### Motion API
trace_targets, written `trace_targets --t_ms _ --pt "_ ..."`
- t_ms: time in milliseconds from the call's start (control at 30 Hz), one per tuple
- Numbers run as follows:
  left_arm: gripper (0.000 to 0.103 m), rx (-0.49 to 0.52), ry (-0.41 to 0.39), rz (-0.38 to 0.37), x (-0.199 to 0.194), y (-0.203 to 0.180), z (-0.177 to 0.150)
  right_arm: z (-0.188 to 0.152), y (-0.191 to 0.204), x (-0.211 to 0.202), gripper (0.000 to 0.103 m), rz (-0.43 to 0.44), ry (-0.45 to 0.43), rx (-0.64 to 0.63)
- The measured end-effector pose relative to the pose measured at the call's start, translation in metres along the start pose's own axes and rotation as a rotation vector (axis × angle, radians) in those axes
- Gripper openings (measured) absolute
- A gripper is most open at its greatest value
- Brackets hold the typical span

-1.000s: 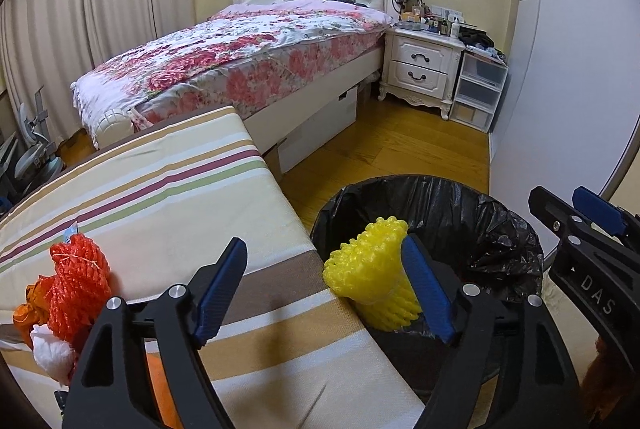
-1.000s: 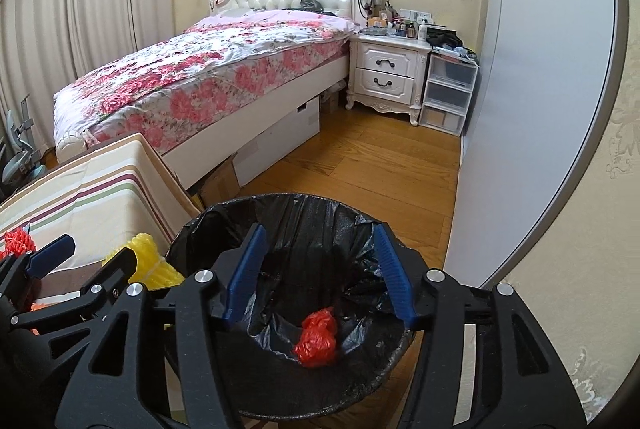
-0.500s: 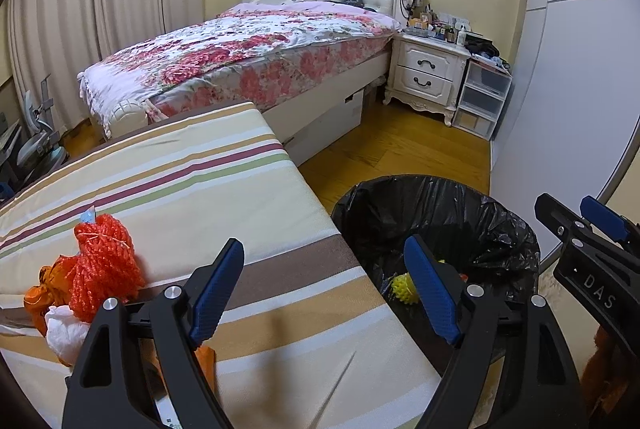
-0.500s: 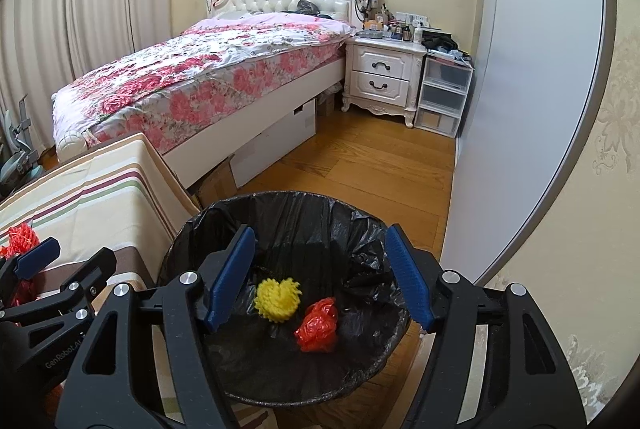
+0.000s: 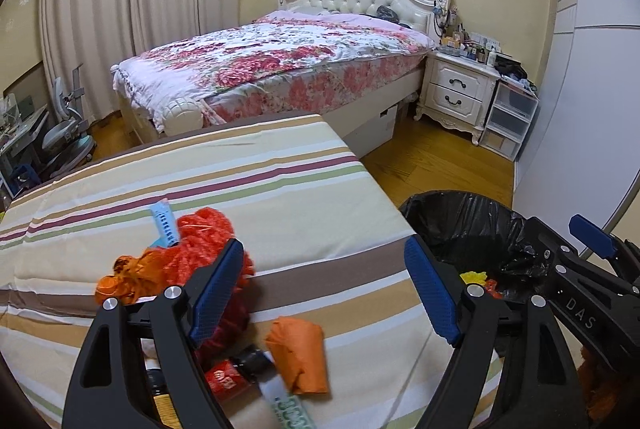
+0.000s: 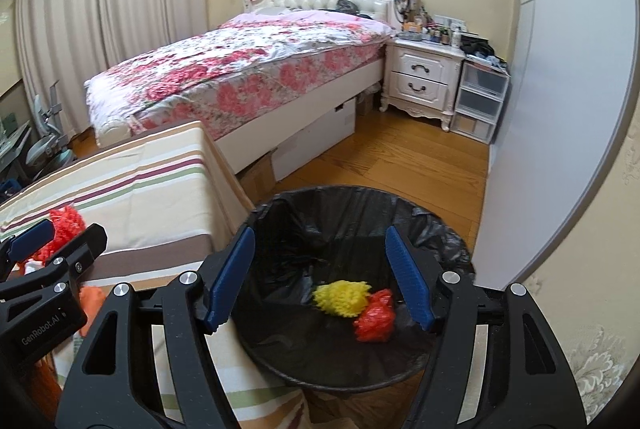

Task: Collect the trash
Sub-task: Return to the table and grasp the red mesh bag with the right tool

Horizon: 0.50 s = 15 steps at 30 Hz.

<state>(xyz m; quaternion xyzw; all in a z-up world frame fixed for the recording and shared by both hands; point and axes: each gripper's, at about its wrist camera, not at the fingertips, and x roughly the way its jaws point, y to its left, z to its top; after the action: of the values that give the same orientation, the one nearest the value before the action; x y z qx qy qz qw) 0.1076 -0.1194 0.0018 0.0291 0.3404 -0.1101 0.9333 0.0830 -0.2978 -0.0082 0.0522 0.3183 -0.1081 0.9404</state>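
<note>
A black-lined trash bin (image 6: 400, 205) stands on the floor beside a striped bench (image 5: 224, 189). In it lie a yellow foam net (image 6: 340, 297) and a red crumpled bag (image 6: 375, 316). My right gripper (image 6: 320, 279) is open and empty above the bin. My left gripper (image 5: 324, 293) is open and empty over the bench's near end. Trash lies there: a red mesh net (image 5: 200, 245), an orange crumpled wrapper (image 5: 298, 353), an orange bag (image 5: 120, 279), a red-labelled bottle (image 5: 230, 377) and a blue strip (image 5: 164, 223).
A flowered bed (image 5: 272, 69) stands behind the bench. A white nightstand (image 5: 460, 93) and plastic drawers (image 5: 508, 121) stand at the back right. A white wardrobe wall (image 6: 560, 89) runs along the right. A chair (image 5: 64, 137) is at the far left.
The yellow foam net left my left gripper and dropped into the bin. My left gripper then swung left, back over the trash on the bench. The right gripper stayed over the bin.
</note>
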Motion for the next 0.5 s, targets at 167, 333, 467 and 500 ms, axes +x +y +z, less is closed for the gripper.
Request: trace_targets --t_ms 167,333,467,500 --pt "0.080 -0.045 -0.015 0.060 -0.015 0.040 -0.003 0.005 0.031 -0.003 0.066 0.065 -0.003 -0.040" --pt "0.080 -0.111 -0.005 0.128 -0.023 0.086 -0.009 0.009 0.067 -0.006 0.066 0.139 0.002 -0.080" --pt "0.080 -0.161 0.011 0.189 -0.027 0.123 -0.019 0.009 0.101 -0.007 0.066 0.193 0.006 -0.132" --pt "0.080 -0.173 0.014 0.202 -0.029 0.131 -0.022 0.009 0.109 -0.007 0.066 0.205 0.007 -0.145"
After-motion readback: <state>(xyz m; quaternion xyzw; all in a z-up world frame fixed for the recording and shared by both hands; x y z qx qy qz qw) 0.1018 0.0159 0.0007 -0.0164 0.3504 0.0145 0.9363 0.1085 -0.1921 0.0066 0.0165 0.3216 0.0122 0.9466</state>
